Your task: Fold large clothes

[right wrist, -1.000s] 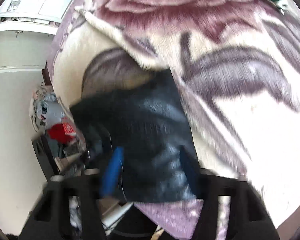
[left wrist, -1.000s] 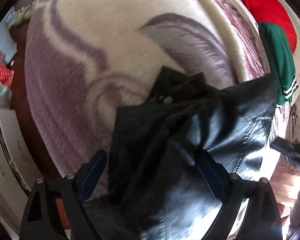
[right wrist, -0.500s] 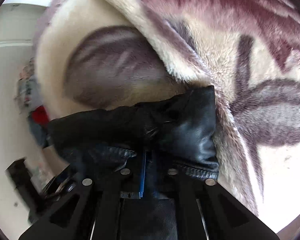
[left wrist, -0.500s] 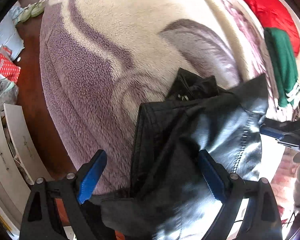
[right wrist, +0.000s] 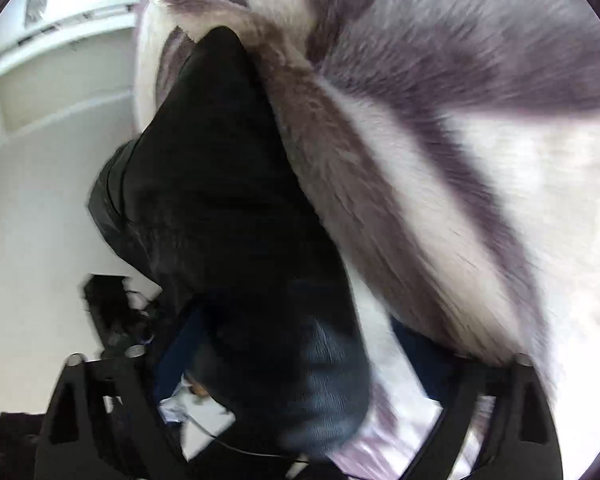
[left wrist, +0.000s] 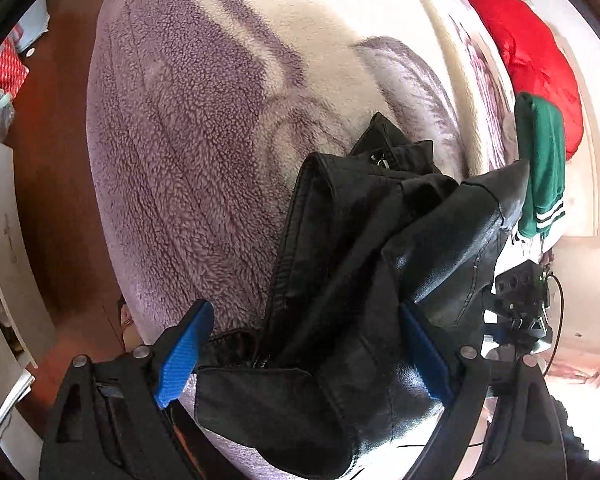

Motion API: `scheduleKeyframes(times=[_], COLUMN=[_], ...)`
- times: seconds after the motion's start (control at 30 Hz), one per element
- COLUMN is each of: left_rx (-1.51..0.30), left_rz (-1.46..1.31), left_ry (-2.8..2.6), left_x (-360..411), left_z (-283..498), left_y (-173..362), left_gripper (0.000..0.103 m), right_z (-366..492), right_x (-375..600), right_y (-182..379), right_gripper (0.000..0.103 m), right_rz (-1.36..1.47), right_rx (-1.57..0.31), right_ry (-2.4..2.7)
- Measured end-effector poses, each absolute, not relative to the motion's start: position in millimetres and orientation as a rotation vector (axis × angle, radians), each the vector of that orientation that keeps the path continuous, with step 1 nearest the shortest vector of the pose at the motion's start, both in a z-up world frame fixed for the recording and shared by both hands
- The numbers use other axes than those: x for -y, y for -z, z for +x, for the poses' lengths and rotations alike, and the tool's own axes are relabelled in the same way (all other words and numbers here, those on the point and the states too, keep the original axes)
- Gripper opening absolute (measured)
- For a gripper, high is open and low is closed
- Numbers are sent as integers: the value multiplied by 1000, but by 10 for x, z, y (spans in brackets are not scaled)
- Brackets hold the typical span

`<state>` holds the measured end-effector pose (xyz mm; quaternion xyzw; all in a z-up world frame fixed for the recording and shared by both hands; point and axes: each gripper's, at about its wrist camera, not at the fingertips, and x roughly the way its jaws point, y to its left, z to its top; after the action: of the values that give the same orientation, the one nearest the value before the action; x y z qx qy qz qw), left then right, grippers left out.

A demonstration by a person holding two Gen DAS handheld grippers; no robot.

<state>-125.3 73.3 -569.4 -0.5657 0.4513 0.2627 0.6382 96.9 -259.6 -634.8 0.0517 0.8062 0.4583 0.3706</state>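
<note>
A shiny black leather jacket (left wrist: 364, 264) lies in a crumpled heap on a fluffy blanket with cream and purple patterns (left wrist: 188, 152). The jacket is bunched up, with deep folds and a stitched seam along one side. Light shines off its smooth skin. A small metal zip piece (left wrist: 380, 159) shows near its far end. One corner sticks up toward a folded green cloth with white stripes (left wrist: 540, 168), which sits beside a puffy red cover (left wrist: 536, 60).

The left gripper (left wrist: 304, 356) is spread wide, with its blue pads (left wrist: 184, 354) on each side of the jacket, not squeezing it. The jacket's near end flops down between them.

In the right wrist view the jacket (right wrist: 228, 216) looks blurry and dark, hanging at the blanket's (right wrist: 480, 184) edge. The right gripper (right wrist: 296, 364) is also spread apart, and the jacket lies loose between its fingers.
</note>
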Motion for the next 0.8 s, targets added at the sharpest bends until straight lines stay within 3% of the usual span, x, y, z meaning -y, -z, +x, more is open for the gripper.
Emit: scheduleKeyframes(times=[0.07, 0.17, 0.2, 0.3, 0.37, 0.43, 0.47, 0.5, 0.63, 0.8], left_rx=[-1045, -1051, -1031, -954, -901, -890, -895, -902, -928, -867], left_rz=[-1256, -1210, -1206, -1208, -1188, -1176, -1173, -1180, -1276, -1507], left_ry=[-604, -650, -669, -696, -731, -750, -761, -758, -711, -637], left_x=[-711, -814, -834, -854, -804, -744, -698, -645, -368, -81], left_z=[-1273, -1213, -1253, -1400, -1518, -1604, -1651, -1703, -1737, -1536], left_y=[5640, 5564, 5516, 5308, 5101, 4984, 4953, 4950, 5089, 5439], left_gripper=[93, 93, 93, 92, 92, 92, 92, 92, 92, 92], right_z=[825, 584, 528, 259, -61, -400, -513, -628, -541, -86], right_x=[2498, 2532, 2672, 3237, 3567, 3695, 3689, 3668, 3650, 3190], right_y=[6314, 6204, 6171, 6042, 5946, 5990, 6042, 6096, 5883, 5028], right_gripper=[98, 81, 73, 62, 62, 65, 73, 81, 81, 81], right_rz=[141, 171, 243, 559, 768, 848, 839, 789, 536, -79], right_rx=[-2053, -2031, -2029, -1906, -1804, -1814, -1865, -1953, -2081, -1887], right_ry=[-1216, -1153, -1100, -833, -666, -567, -551, -525, -565, -791])
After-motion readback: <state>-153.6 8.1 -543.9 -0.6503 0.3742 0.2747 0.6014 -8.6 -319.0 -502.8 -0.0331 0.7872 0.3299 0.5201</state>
